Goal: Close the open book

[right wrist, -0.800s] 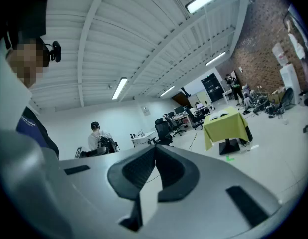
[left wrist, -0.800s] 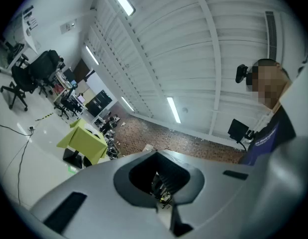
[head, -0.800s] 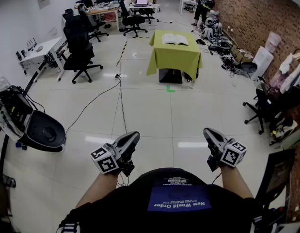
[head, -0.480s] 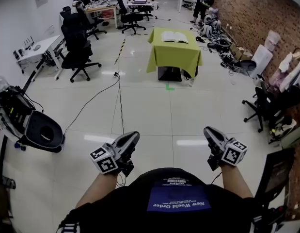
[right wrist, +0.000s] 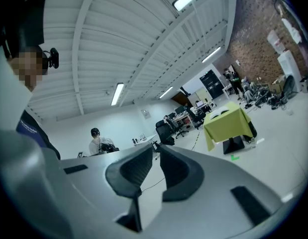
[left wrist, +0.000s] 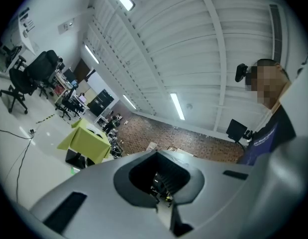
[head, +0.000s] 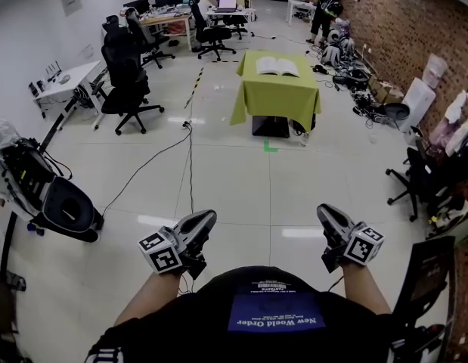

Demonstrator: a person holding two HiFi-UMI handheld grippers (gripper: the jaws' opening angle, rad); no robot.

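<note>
The open book (head: 277, 66) lies with white pages up on a table under a green cloth (head: 275, 100), far ahead across the floor. My left gripper (head: 211, 216) and right gripper (head: 324, 210) hang low in front of my body, far short of the table. Both point forward. The left gripper (left wrist: 157, 153) has its jaws pressed together with nothing in them. On the right gripper (right wrist: 156, 147) the tips come together too, and nothing sits between them. The right gripper view shows the book (right wrist: 224, 112) small on the green table (right wrist: 228, 128).
Black office chairs (head: 128, 82) and desks stand at the far left. A cable (head: 190, 165) runs along the floor toward the table. A black machine (head: 60, 203) sits at the left, another chair (head: 419, 176) at the right by the brick wall. A person (head: 322, 10) stands at the back.
The table with the book sits a little lower and nearer in the head view. Both grippers keep the same place and pose in front of me.
</note>
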